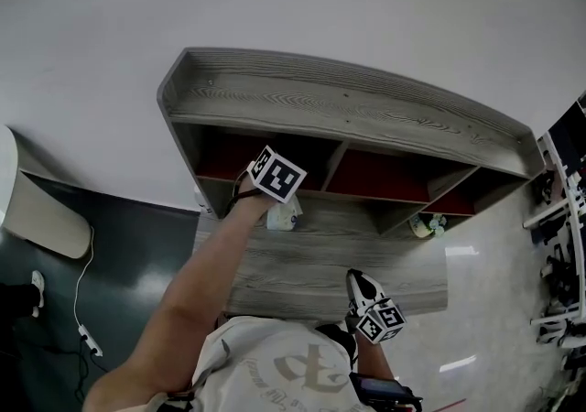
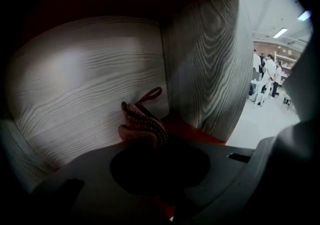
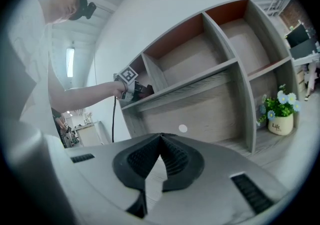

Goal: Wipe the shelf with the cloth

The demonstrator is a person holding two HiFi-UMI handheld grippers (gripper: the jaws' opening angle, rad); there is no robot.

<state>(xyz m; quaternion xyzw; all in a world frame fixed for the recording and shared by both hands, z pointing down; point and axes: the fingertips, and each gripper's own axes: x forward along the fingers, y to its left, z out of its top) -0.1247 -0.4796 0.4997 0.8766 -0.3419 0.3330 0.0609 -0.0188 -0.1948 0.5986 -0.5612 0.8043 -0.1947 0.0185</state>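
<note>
Left arm (image 1: 197, 287) stretched full out ahead, and the left gripper (image 1: 277, 179) sits at the far end of that reach, jaws clamped on the cloth (image 2: 141, 124). Right gripper (image 1: 366, 296) hangs low, close by the torso, jaws pressed together, nothing between them.

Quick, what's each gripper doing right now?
Left gripper: shut on the reddish-pink woven cloth.
Right gripper: shut, empty.

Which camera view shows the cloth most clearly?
The left gripper view: the cloth is close, bunched in the left gripper inside the shelf. The right gripper view shows only a tiny far patch; in the head view I cannot make it out.
</note>
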